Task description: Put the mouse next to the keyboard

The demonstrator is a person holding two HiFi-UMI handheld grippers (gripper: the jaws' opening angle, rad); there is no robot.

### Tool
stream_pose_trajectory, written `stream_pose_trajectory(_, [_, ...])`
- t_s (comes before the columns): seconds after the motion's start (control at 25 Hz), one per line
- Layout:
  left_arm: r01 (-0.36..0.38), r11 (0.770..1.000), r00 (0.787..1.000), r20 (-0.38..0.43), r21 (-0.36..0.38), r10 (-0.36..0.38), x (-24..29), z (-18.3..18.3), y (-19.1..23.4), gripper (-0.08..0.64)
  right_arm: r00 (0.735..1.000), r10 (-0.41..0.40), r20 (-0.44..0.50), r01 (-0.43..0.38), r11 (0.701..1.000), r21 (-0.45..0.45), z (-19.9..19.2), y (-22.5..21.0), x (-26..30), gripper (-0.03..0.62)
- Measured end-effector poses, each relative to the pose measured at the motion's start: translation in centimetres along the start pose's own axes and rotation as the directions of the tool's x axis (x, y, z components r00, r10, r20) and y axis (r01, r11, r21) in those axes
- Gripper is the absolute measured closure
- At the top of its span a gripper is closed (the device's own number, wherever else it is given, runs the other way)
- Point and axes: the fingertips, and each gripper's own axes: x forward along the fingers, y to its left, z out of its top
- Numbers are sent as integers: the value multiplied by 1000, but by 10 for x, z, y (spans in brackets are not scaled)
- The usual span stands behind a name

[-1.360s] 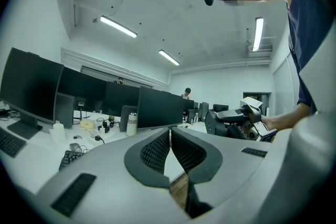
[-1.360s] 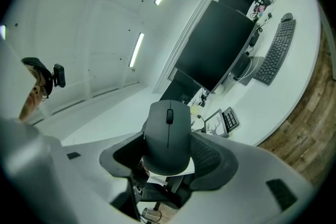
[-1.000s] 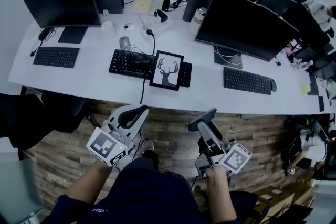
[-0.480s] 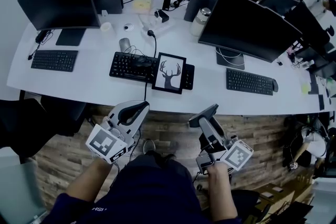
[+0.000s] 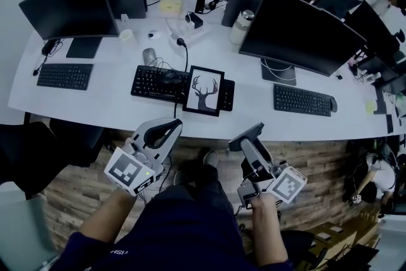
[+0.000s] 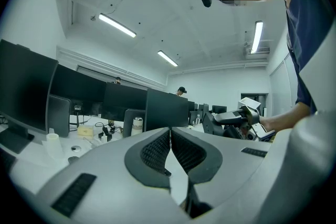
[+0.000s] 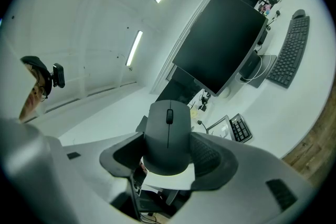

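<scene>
- The right tongs point(image 5: 247, 136) are clamped on the grey mouse point(image 7: 168, 136). Their pads hide its flanks, and the head view barely shows it.
- The left tongs point(image 5: 160, 134) are pressed together with nothing between them.
- Both hang over the wood floor point(image 5: 304, 155), short of the table point(image 5: 114, 105) edge.
- A deer picture point(image 5: 203, 90) covers part of the middle keyboard point(image 5: 155, 80); bare table lies before it.

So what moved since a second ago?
Little. The person's shoe stepped forward toward the desk. The right claw still grips the mouse, the left claw stays shut and empty, and the things on the desk lie as before.
</scene>
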Motion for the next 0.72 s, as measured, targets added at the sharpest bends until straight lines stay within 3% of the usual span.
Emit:
stream_pose_trajectory(0.16, [-5, 1000, 1000, -5, 4, 5, 11, -2, 5, 523, 999, 37, -2, -37, 999, -27, 10, 0, 11, 319])
stream_pose_trajectory(0.72, [-54, 999, 998, -31, -1, 54, 73, -2, 26, 523, 997, 51, -54, -52, 999, -13, 57, -45, 40, 319])
